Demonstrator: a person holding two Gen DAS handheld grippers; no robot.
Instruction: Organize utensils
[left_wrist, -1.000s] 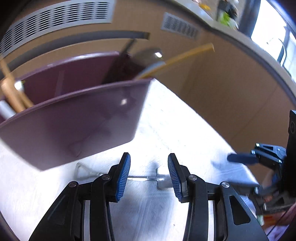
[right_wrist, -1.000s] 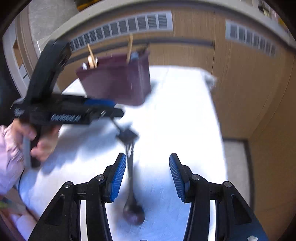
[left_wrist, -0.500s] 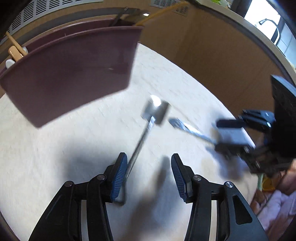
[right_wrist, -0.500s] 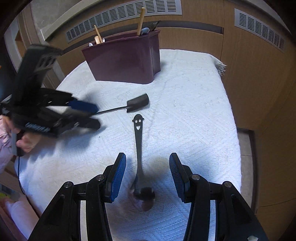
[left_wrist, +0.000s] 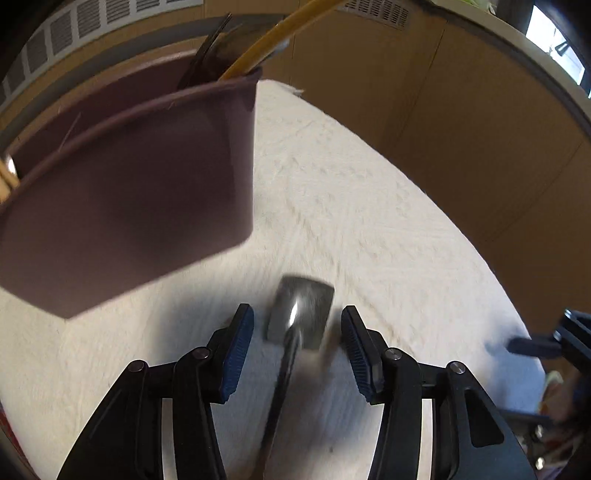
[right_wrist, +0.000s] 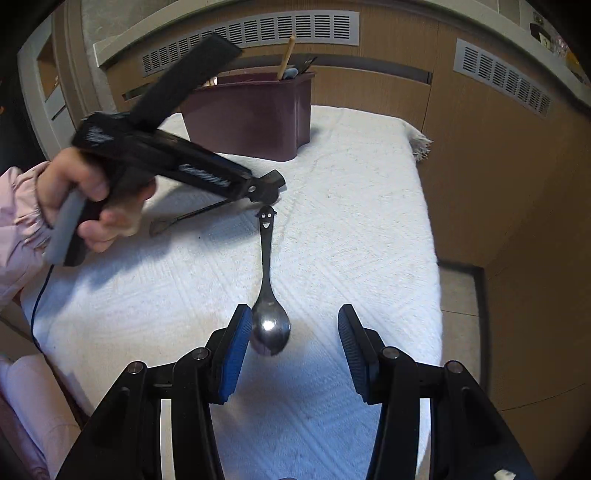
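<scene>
**2 utensils on the white cloth, both grippers spread above them**

The bench is covered by a white textured cloth. At its far edge, toward the left corner, stands a dark maroon utensil holder with wooden and dark handles rising from its compartments; in the left wrist view a yellow handle leans out of its right end.

A spoon with a smiling face on its handle end lies near the middle of the bench, bowl toward the near edge, handle toward the holder. The right gripper hangs over the bowl with its jaws spread; the bowl sits just beside the left blue pad and well apart from the other pad, and neither pad presses on it.

A small shovel-shaped metal utensil lies on the cloth left of the spoon, its flat blade pointing toward the middle and its thin handle running toward the left edge. The left gripper, held in a hand with a pink sleeve, tilts down over that blade. Its jaws are closing, with the blade between them in the blurred left wrist view, but a gap shows on both sides and the pads do not touch it.
</scene>
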